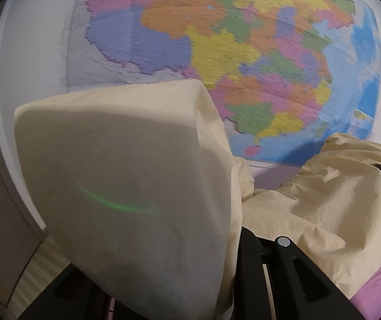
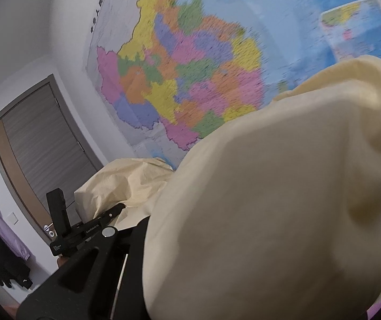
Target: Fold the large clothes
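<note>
One cream garment (image 1: pixel 126 176) is lifted in front of one wall map (image 1: pixel 217 40), draped over both claws — the left claw (image 1: pixel 233 240) and the right claw (image 2: pixel 147 229) each look clamped on a fold of it, their tips hidden by cloth. One door (image 2: pixel 38 144) stands at the left.

Both fisheye views are evenly, softly lit with dark rounded corners, the wall map (image 1: pixel 217 40) smeared by motion blur, the near cream cloth (image 1: pixel 126 186) shaded and perhaps out of focus, carrying a faint green lens flare (image 1: pixel 115 205).
</note>
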Demonstrator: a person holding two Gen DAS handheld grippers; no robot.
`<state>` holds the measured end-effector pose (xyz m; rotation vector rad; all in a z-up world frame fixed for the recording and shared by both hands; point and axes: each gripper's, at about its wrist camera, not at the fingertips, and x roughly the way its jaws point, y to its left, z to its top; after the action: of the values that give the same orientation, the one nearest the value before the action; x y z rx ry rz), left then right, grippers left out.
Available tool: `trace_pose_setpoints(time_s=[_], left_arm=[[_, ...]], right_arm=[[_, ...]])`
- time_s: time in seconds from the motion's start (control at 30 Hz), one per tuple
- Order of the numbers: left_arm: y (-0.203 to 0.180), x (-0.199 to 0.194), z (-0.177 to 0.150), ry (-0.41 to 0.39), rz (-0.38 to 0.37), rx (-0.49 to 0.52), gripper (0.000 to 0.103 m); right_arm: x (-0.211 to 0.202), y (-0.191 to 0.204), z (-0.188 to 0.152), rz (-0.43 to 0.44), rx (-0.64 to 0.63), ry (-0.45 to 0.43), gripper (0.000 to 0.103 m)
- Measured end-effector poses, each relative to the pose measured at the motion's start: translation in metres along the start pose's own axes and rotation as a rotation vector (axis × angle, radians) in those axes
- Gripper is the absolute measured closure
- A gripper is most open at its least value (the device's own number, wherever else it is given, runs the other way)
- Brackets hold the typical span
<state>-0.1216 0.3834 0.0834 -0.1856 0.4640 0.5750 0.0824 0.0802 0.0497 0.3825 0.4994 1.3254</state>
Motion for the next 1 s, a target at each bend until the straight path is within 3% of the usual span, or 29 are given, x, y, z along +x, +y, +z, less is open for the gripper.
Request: trace_pose_setpoints(time_s=[0.57, 1.0], left_arm=[[0.060, 0.010, 0.025, -0.027, 0.123, -0.031, 0.087], [0.105, 0.050, 0.045, -0.008, 0.208, -0.084, 0.087]], right_arm=[[0.069, 0.023, -0.004, 0.050, -0.034, 0.056, 0.092], [0.120, 0.038, -0.003, 0.050, -0.073, 0.071, 0.092]])
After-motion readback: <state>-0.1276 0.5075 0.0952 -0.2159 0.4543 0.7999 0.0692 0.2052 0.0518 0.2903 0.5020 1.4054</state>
